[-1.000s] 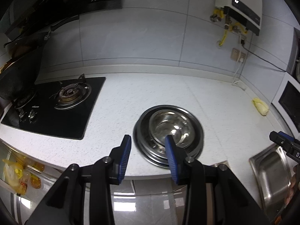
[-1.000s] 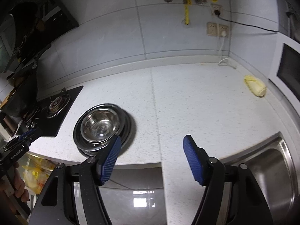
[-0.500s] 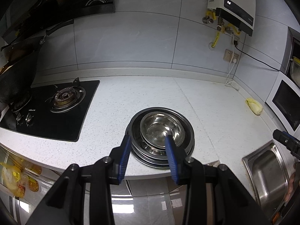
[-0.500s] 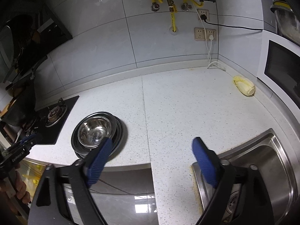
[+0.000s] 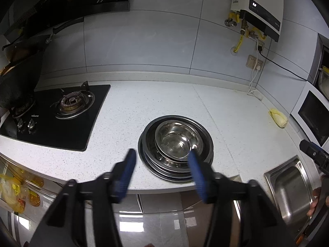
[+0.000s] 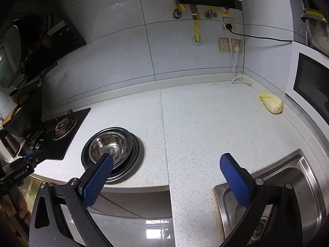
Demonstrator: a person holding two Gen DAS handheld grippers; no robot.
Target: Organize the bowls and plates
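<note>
White speckled counter [image 5: 168, 103] stretching ahead of both grippers, hob off to the left, sink [image 6: 292, 185] down at the right. Just ahead of the left gripper [image 5: 161, 158], near the front edge: steel plates [image 5: 176, 164] stacked flat, slightly fanned, with a bowl [image 5: 177, 142] nested on top, mouth up. Round things, so no long axis to speak of; stack axis upright. Looks close to finished — everything gathered into one pile, nothing else loose to collect, perhaps only a squaring-up left. Left gripper jaws just been opening, about halfway apart, nothing between them. Right gripper [image 6: 166, 164] just been opening too, spread fully wide, empty, stack ahead to its left.
</note>
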